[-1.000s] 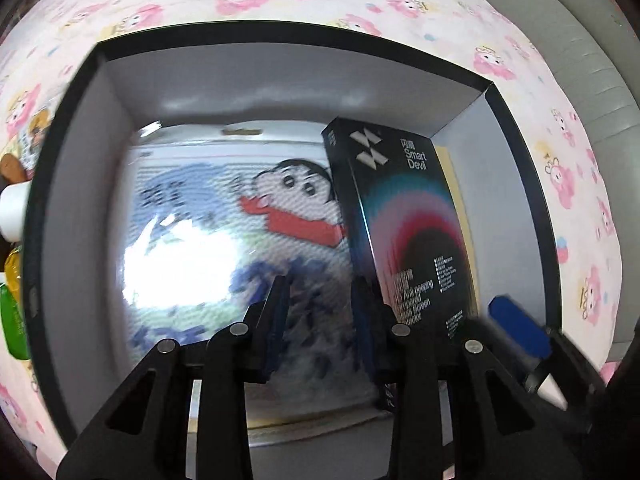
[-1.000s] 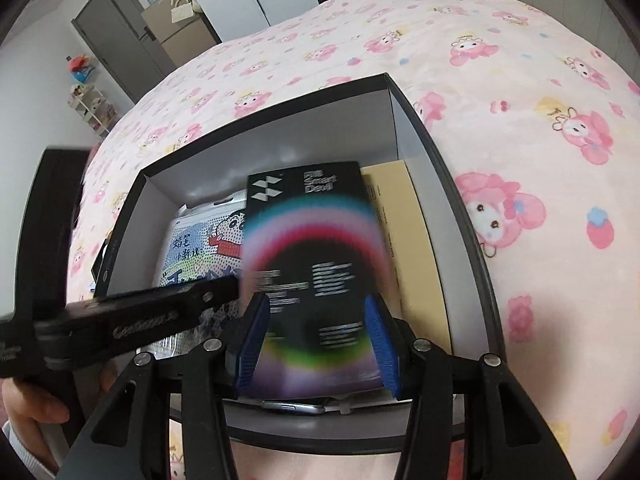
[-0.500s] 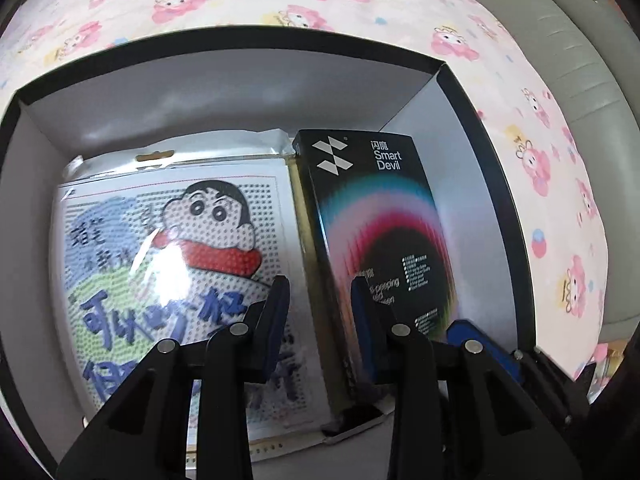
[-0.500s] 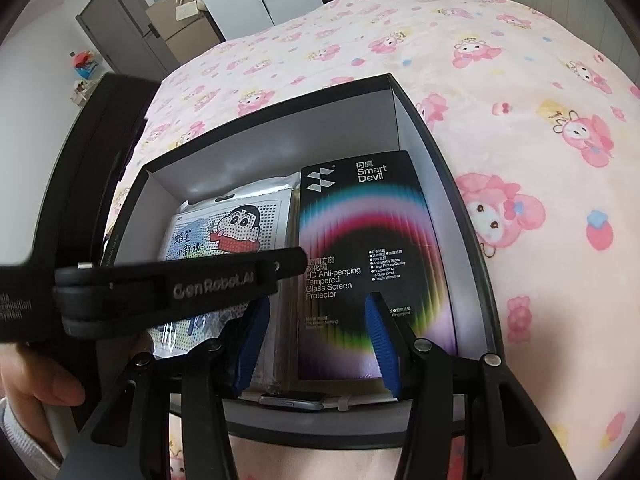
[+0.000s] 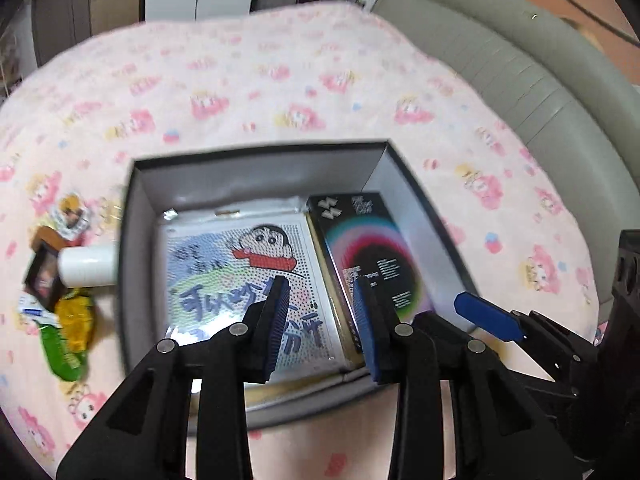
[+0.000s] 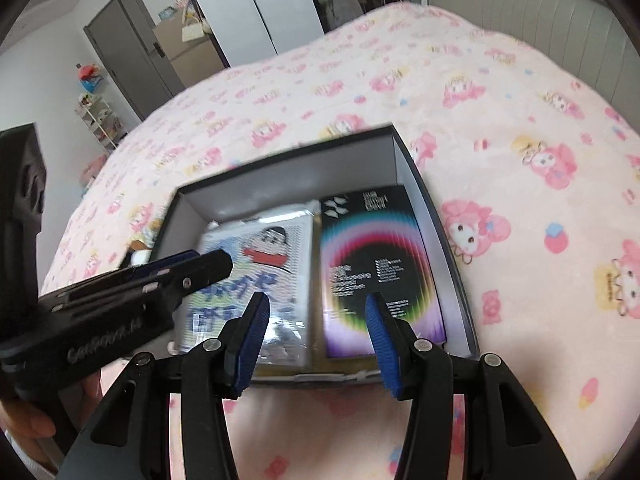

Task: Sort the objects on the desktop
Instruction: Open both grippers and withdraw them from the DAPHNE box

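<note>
Both your grippers hang angled down over the black box [image 5: 140, 216], holding nothing: left gripper [image 5: 320, 324] part-open and widening, right gripper [image 6: 316, 340] part-open. The screen protector box [image 6: 380, 268] lies flat inside, just beside the cartoon packet [image 5: 240, 280]. Light, stiff, probably slick — take its long edges. The white bottle [image 5: 86, 266] waits outside, blurred.

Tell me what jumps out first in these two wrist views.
The black storage box sits in the middle of a pink cartoon-print blanket, holding a cartoon bead-art pack on its left and a black screen-protector box lying flat on its right. Both grippers hang above it holding nothing: left gripper with jaws opening, right gripper open. A small pile of odds and ends lies outside the box's left wall.
</note>
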`<state>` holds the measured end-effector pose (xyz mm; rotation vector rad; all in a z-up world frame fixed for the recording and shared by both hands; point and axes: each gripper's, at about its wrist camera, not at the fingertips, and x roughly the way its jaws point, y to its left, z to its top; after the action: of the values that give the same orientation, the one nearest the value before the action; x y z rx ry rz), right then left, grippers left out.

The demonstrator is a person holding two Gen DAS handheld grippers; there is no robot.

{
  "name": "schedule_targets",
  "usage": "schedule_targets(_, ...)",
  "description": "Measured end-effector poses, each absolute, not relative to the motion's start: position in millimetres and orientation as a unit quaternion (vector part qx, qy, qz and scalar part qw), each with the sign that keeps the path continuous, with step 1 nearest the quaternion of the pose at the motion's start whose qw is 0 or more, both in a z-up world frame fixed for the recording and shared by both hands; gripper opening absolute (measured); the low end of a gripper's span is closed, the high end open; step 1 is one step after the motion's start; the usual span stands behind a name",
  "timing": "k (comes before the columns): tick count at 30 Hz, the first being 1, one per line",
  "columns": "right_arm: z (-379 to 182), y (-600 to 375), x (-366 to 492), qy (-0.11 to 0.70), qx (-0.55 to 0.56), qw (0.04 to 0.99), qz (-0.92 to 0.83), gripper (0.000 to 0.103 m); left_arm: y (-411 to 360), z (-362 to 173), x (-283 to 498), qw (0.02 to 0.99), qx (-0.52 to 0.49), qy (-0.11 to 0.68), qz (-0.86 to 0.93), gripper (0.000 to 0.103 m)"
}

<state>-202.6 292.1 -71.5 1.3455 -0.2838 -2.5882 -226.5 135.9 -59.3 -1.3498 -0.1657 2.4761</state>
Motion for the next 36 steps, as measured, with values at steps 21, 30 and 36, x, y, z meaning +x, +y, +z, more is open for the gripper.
schedule_targets(21, 1, 251, -95, -0.074, 0.366, 0.098, -0.923, 0.051, 84, 36, -99, 0.160, -0.358, -0.032, 0.919, 0.052)
schedule_targets(30, 4, 234, -61, -0.082, 0.356, 0.117, -0.924, 0.052, 52, 42, -64, 0.147, -0.346, -0.037, 0.926, 0.052)
schedule_targets(36, 6, 213, -56, -0.078, 0.352, 0.146, -0.921, 0.052, 20, 33, -47, 0.123, -0.350, -0.062, 0.927, 0.052)
